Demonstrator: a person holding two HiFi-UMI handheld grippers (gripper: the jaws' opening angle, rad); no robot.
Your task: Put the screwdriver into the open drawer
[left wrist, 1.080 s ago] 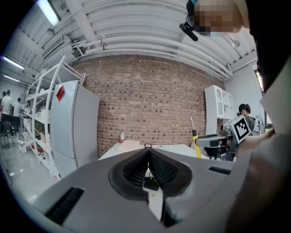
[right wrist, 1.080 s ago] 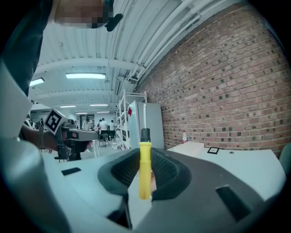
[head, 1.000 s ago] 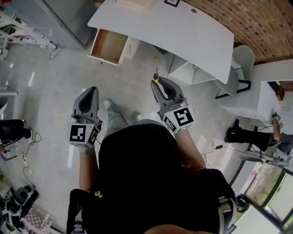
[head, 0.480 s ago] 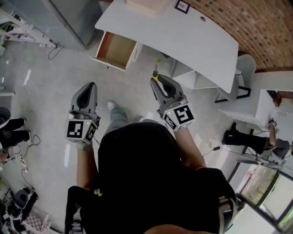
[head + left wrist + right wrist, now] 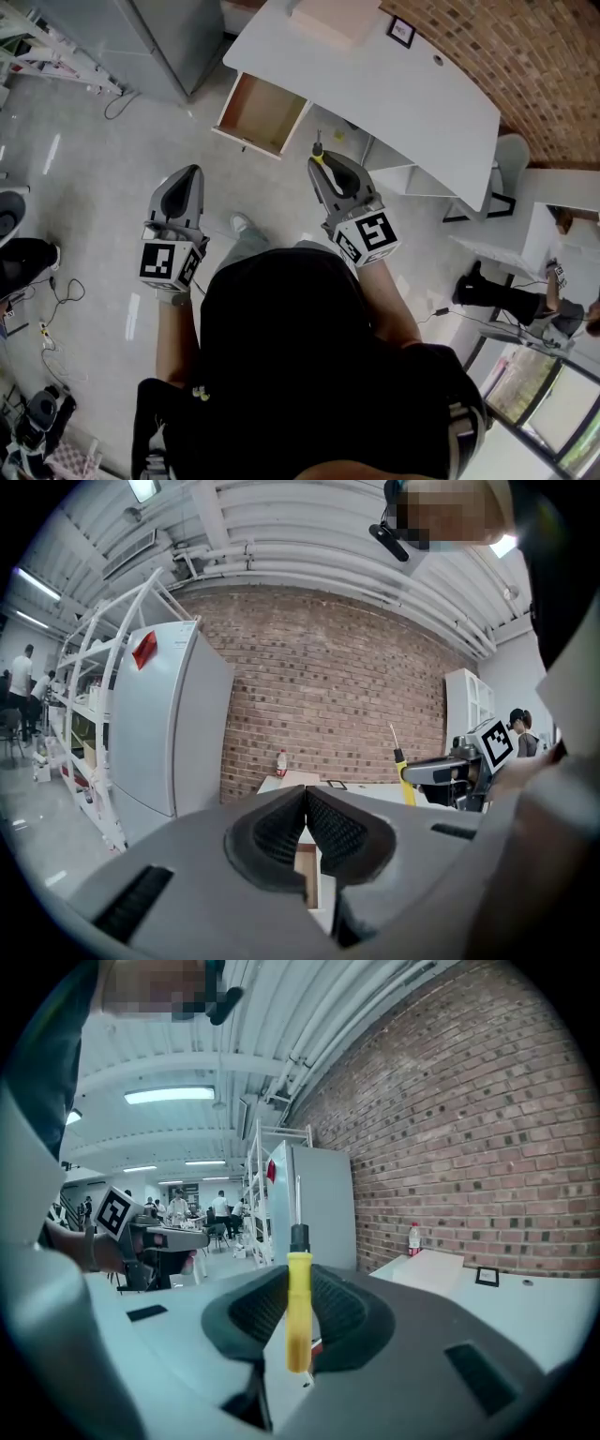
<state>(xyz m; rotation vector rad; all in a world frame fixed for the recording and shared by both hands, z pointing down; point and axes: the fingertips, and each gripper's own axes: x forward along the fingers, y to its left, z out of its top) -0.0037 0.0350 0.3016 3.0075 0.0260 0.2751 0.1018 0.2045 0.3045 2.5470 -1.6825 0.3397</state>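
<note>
The drawer (image 5: pixel 261 114) stands pulled out from the left end of the white desk (image 5: pixel 394 89), its bare wooden bottom showing. The screwdriver (image 5: pixel 298 1312) has a yellow plastic handle, a black collar and a thin metal shaft. It stands upright, pinched between the ribbed pads of the right gripper (image 5: pixel 322 169), well apart from the drawer and nearer than it. The left gripper (image 5: pixel 307 803) has its jaws pressed together on nothing. A pale flat box (image 5: pixel 333 17) lies on the desk. A grey fridge (image 5: pixel 173 37) stands left of the desk and a brick wall (image 5: pixel 506 56) rises beyond it.
</note>
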